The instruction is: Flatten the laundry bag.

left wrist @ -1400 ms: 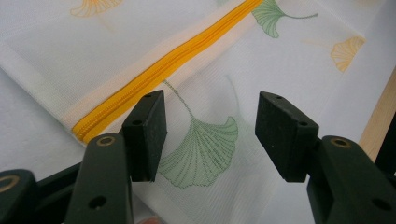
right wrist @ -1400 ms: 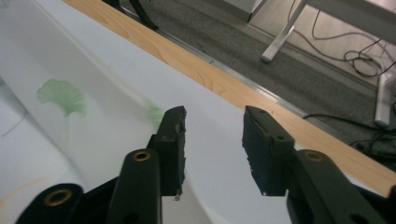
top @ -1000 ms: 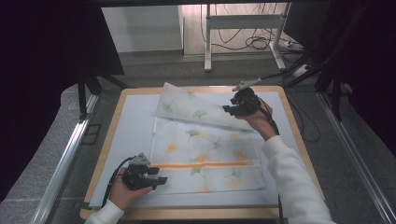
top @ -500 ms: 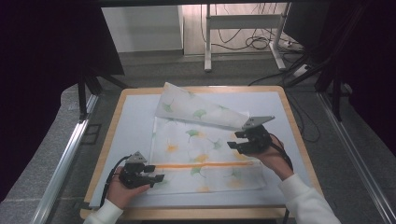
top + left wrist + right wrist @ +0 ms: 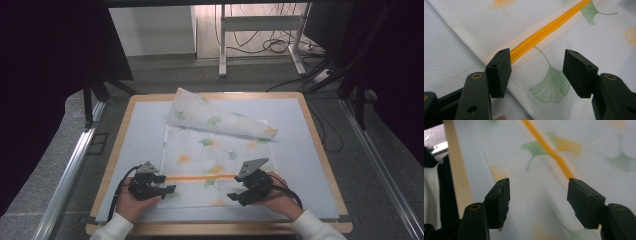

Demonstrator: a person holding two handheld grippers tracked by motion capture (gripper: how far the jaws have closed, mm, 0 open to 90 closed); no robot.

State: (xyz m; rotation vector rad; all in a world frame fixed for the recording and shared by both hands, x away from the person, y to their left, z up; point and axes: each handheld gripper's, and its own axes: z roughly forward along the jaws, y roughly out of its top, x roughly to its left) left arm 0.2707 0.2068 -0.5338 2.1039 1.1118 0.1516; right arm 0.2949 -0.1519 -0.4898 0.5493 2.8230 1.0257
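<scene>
High view showed the right claw (image 5: 239, 196) had come down from the folded-over far edge to the near edge of the cloth (image 5: 210, 155) on the worktop (image 5: 300, 150), jaws just spread and empty, matching the spread, empty left claw (image 5: 169, 189), likely ready for the next fold.

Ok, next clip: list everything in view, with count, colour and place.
Cloth: one, white with green and orange ginkgo leaves, spread on the mat, far edge folded over.
Orange band: one, across the cloth near the front.
Mat: one, pale blue-grey, on the board.
Board: one, light wood rim, under the mat.
Cables: several, black, on the floor beyond.
Left gripper: black, open, at the cloth's left edge.
Right gripper: black, open, jaws just been opening, nothing between them, over the cloth's front.
Sleeves: two, white, bottom edge.
</scene>
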